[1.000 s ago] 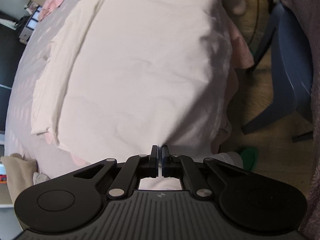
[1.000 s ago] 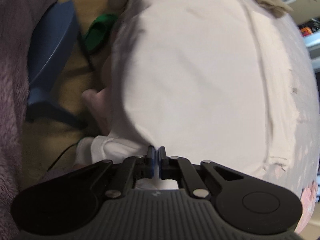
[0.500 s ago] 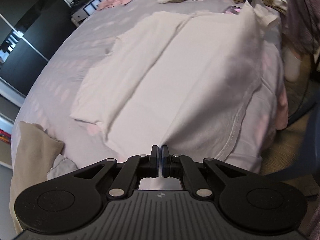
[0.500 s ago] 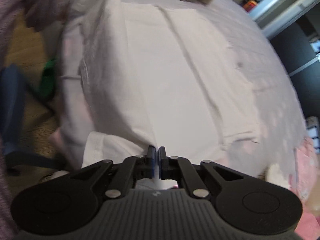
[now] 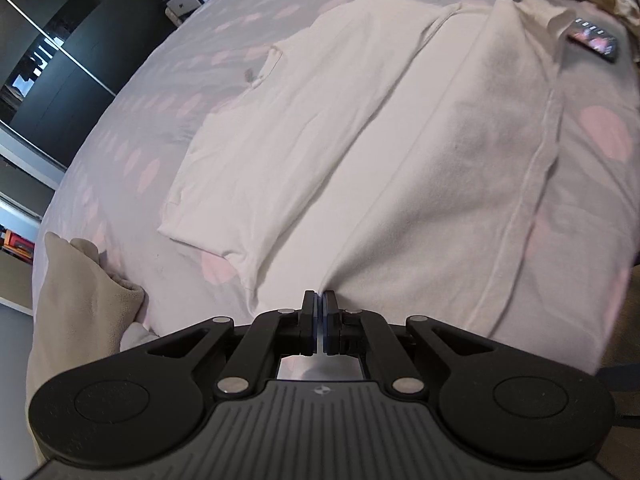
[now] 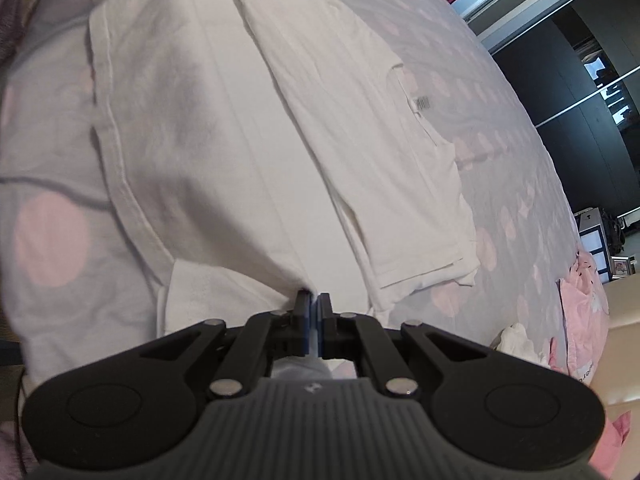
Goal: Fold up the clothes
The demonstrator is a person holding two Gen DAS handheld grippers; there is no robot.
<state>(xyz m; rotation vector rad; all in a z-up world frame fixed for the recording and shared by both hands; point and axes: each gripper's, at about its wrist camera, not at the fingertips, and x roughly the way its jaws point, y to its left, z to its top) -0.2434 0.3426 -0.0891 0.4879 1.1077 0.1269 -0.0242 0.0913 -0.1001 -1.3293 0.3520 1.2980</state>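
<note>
While both grippers pinch cloth, here is how I read the bed from my remote seat:

Left gripper [image 5: 319, 295]: jaws pressed together on a pinch of the white shirt [image 5: 400, 152], at the shirt's near edge.

Right gripper [image 6: 313, 298]: jaws pressed together on the same shirt [image 6: 224, 140], also at its near edge (it shows small at the far top corner of the left wrist view, clamped on a raised tip of fabric).

Shirt: it lies on the bedspread [image 5: 132, 128] beside the bed's near side edge, with a hemmed band running along that side and a flatter folded panel [image 5: 280, 120] toward the bed's middle.

Key relation: the shirt's long axis runs from one gripper to the other, so each hand holds one end of the same long edge; neither is nearer the work, and I judge they must travel together.

Direction of travel: the folded panel lies ahead of both grippers, toward the middle of the bed, so I expect the held edge to be carried that way.

Phone [image 5: 594, 38]: it rests on the bedspread just beside the shirt's far end (worth avoiding).

Risk: uneven pull could skew the fold, I think.
</note>
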